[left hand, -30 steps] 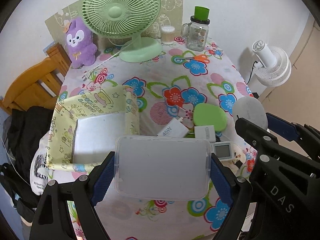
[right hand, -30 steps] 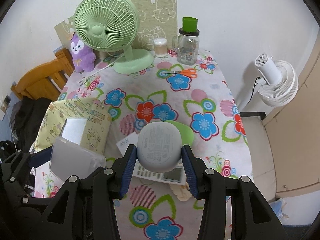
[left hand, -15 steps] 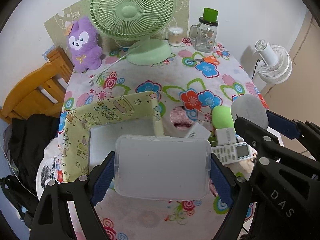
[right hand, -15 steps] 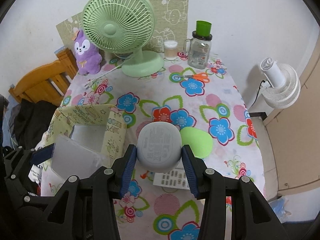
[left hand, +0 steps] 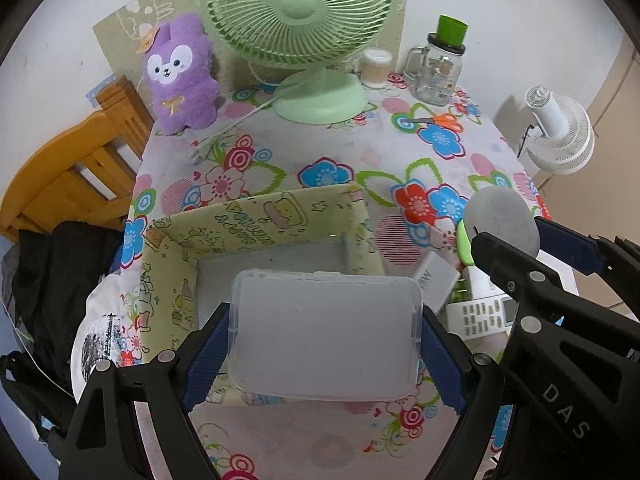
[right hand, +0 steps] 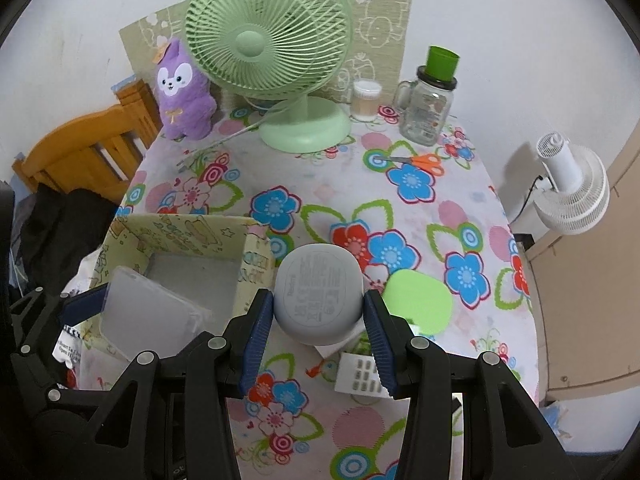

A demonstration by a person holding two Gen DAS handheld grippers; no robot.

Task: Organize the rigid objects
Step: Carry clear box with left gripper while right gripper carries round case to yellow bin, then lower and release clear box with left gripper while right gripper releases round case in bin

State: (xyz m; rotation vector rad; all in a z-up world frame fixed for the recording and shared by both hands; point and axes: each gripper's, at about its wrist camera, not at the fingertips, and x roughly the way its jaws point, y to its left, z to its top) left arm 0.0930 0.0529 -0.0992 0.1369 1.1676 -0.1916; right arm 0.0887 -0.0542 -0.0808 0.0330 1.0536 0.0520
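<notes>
My left gripper (left hand: pixel 324 344) is shut on a frosted clear plastic case (left hand: pixel 324 332) and holds it over the near side of the open yellow patterned box (left hand: pixel 256 224). My right gripper (right hand: pixel 318 312) is shut on a rounded grey device (right hand: pixel 318 300) with printed text, held above the table just right of the box (right hand: pixel 176 232). The grey device also shows at the right in the left wrist view (left hand: pixel 500 220). A green oval case (right hand: pixel 418 300), a white remote (left hand: pixel 480 316) and a white charger (left hand: pixel 436 280) lie on the floral tablecloth beside the box.
At the back stand a green fan (right hand: pixel 272 48), a purple plush (right hand: pixel 184 92), a cotton-swab jar (right hand: pixel 366 100) and a glass jar with green lid (right hand: pixel 426 108). Orange scissors (right hand: pixel 420 160) lie nearby. A wooden chair (right hand: pixel 80 148) is left, a white fan (right hand: pixel 572 192) right.
Both grippers have moved left and forward with their objects. The clear case now hangs over the box, and the grey device is nearer the box's right wall.
</notes>
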